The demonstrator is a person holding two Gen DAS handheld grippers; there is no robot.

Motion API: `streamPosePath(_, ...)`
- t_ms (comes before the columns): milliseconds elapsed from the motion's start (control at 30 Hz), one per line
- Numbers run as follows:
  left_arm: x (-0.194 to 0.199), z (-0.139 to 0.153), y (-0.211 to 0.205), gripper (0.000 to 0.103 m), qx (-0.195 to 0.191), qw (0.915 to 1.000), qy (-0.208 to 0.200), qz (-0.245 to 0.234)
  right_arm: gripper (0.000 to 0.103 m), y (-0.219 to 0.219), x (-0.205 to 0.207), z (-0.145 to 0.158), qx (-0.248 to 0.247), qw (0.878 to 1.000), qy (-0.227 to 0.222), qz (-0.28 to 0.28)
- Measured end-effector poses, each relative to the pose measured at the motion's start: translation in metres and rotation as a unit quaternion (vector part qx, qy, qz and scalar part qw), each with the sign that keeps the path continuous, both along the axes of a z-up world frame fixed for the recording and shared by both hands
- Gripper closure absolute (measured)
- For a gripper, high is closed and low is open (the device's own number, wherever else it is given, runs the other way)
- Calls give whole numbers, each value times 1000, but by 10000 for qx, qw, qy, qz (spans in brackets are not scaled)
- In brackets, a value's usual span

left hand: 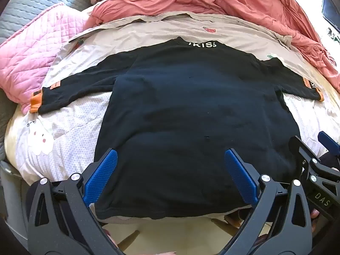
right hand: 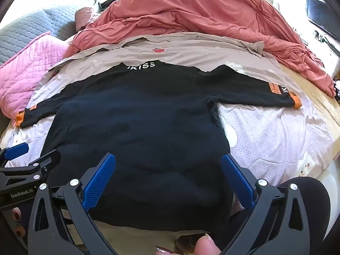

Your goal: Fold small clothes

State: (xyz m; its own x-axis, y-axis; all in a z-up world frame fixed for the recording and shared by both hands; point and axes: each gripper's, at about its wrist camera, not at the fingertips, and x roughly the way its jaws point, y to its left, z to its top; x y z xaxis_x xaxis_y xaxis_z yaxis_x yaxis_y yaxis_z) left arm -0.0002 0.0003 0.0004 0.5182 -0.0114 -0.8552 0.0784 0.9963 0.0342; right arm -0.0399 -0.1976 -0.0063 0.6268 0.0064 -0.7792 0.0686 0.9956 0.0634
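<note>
We hold our left gripper (left hand: pixel 170 174) and right gripper (right hand: pixel 167 178), jaws apart, over a black shirt (left hand: pixel 191 110) lying flat on the bed (right hand: pixel 276 140); gripping one layer only could bunch it.

A black sweater (left hand: pixel 191 110) is seen with orange cuffs (left hand: pixel 35 104) and white lettering (left hand: pixel 203 44) at the collar. A salmon-red duvet (right hand: pixel 191 14), a pink diamond-quilted blanket (left hand: pixel 36 48) and a grey quilted pillow (right hand: pixel 31 29) are shown; the sheet (right hand: pixel 276 136) is dotted white with bunny figures. Blue pads (left hand: pixel 102 174) are fitted on black gripper frames.
</note>
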Motion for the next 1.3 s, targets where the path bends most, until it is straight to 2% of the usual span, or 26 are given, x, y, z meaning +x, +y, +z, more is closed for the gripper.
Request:
streamPosePath(267,2,3,2,8,-5,10000,-2,39,4,2,2,1,-4,10000,10,9)
streamPosePath(300,2,3,2,8,-4,10000,0,44,4,7,0,9,-66,10000,-48,34)
streamPosePath(1300,-1,1,5,8,18,9999,-82,106,4,2,-1,-3,-145,9998,-88,82)
